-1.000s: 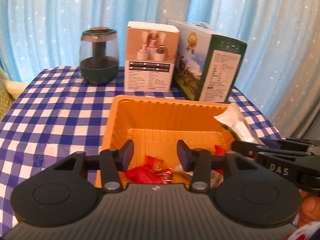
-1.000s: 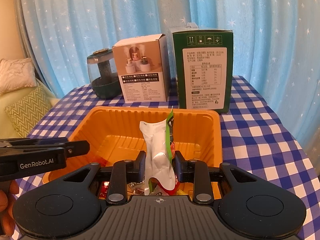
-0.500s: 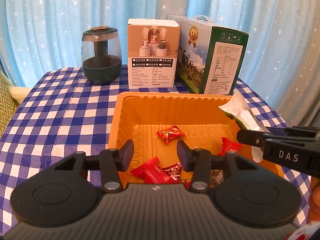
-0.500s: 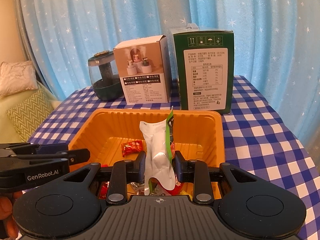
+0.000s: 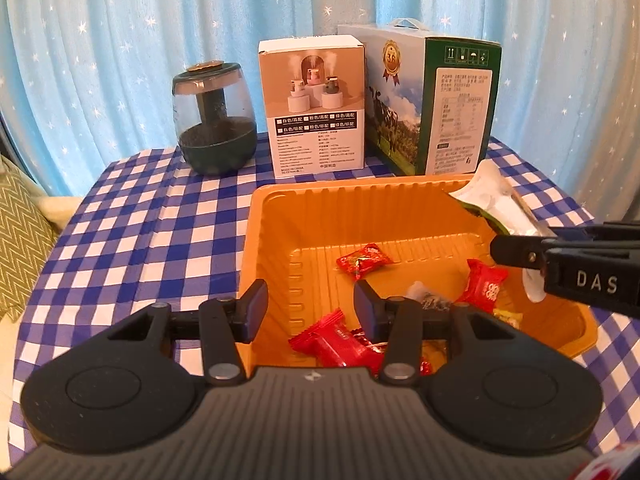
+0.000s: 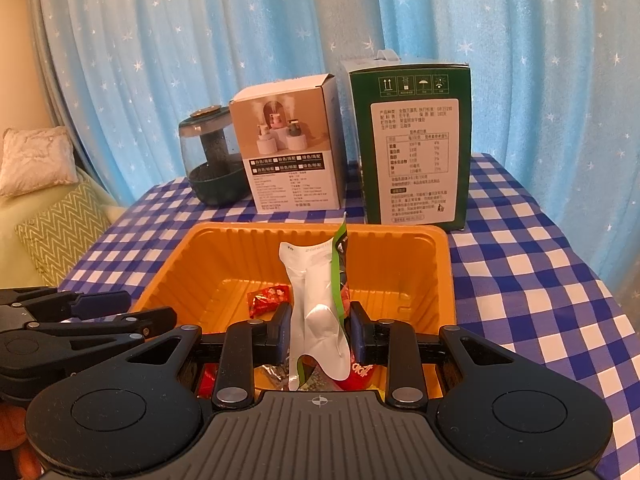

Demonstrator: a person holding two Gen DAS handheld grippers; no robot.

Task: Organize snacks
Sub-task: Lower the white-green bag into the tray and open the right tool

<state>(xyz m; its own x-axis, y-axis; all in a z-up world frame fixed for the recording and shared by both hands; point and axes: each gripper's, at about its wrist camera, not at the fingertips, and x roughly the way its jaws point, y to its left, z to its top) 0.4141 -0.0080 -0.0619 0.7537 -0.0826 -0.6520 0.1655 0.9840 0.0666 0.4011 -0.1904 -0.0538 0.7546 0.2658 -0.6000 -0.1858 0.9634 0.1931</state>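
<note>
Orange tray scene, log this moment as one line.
right gripper: jaws shut on white-green foil snack packet | left gripper: jaws open, empty | orange plastic tray: red wrapped candies inside

Snacks (image 5: 362, 261) in tray (image 5: 360, 200), boxes (image 5: 312, 108) behind

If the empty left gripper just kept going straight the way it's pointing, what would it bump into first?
Probably the red candies lying in the orange tray. The left gripper is open, empty, and tilted down into the tray, with those wrappers right between and ahead of its fingertips. Depth is hard to judge; the tray floor lies just beyond.
</note>
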